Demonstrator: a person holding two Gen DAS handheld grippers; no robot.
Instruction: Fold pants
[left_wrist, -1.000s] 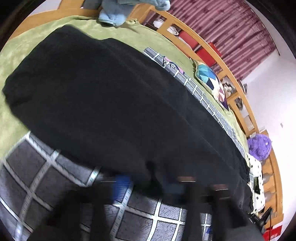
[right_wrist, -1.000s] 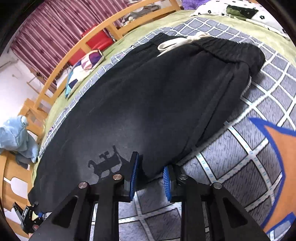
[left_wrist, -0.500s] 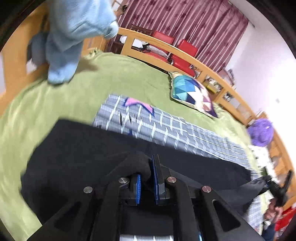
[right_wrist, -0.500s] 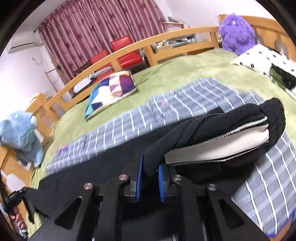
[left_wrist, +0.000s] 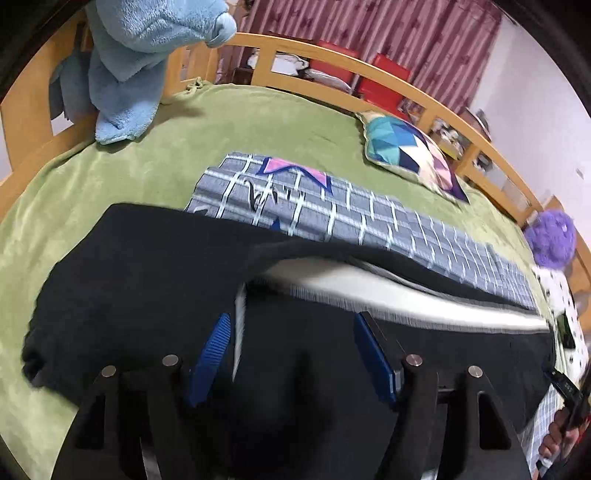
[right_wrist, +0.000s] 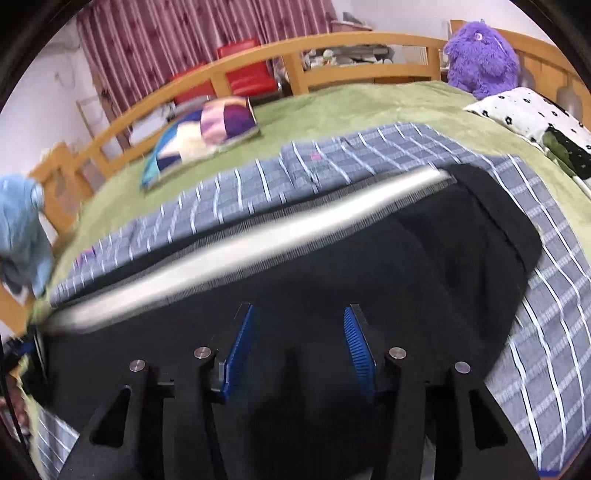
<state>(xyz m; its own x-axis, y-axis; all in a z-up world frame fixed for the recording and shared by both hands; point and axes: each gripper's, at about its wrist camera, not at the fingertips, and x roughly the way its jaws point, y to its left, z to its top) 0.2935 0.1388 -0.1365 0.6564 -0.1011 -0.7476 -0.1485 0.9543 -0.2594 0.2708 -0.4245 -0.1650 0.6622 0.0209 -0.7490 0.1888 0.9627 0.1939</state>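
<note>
Black pants (left_wrist: 140, 288) lie across a grey checked blanket (left_wrist: 369, 218) spread on a green bed cover (left_wrist: 229, 122), on a bed with a wooden rail (left_wrist: 332, 55) along its far side. In the left wrist view the pants fill the near half of the frame, and a pale, blurred strip (left_wrist: 388, 291) of the garment's inner side shows along the far edge of the fabric. The left gripper (left_wrist: 291, 354) is released: its blue pads (left_wrist: 210, 350) stand wide apart above the black cloth and grasp nothing. In the right wrist view the pants (right_wrist: 424, 251) again occupy the near ground, with the same pale strip (right_wrist: 258, 236) running from near left to far right, blurred. The right gripper (right_wrist: 299, 350) is likewise released, blue pads (right_wrist: 240, 354) spread, nothing between them; whether either pad touches the fabric cannot be told. Other items on the bed: a light blue plush toy (left_wrist: 136, 55) at the far left by the rail, a patterned cushion (left_wrist: 410, 151) on the green cover beyond the blanket, a purple plush toy (right_wrist: 476, 51) at the far right, and a white pillow with black spots (right_wrist: 532, 114) near it. Red chairs (right_wrist: 236, 70) and a dark red curtain (right_wrist: 166, 37) stand behind the rail.
</note>
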